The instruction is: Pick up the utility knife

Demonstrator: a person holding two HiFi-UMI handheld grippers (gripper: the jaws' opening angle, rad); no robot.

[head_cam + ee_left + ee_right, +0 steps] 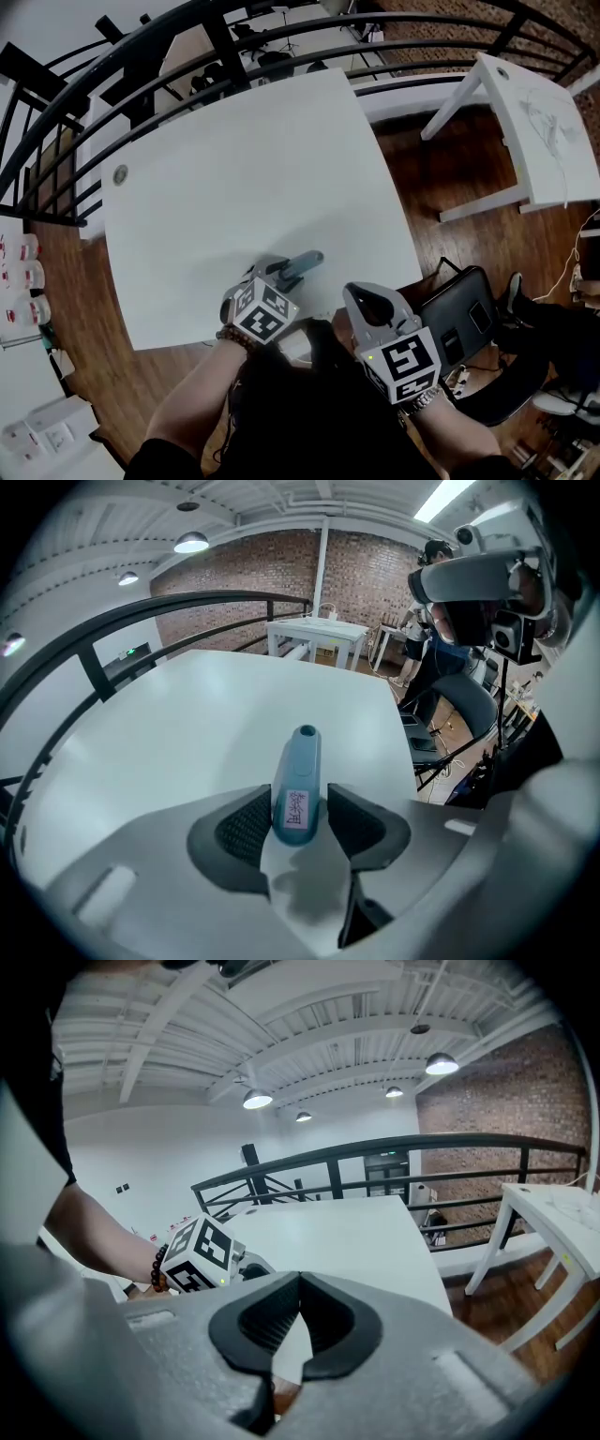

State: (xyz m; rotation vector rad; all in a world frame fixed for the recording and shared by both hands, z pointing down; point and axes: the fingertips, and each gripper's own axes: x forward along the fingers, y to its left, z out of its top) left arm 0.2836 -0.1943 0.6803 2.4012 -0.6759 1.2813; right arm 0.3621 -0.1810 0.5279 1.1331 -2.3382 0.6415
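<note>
Left hand-held gripper (pixel 298 810) straddling utility knife (pixel 300 761) on tabletop (pixel 234 169), jaws apart, not squeezing it yet. My right hand-held gripper (pixel 299 1281) near knife, closed up, empty.

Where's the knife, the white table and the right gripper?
utility knife (pixel 300 761): left gripper view, its blue body.
white table (pixel 187 724): left gripper view, bare top.
right gripper (pixel 300 1283): right gripper view, where its jaw tips meet.
</note>
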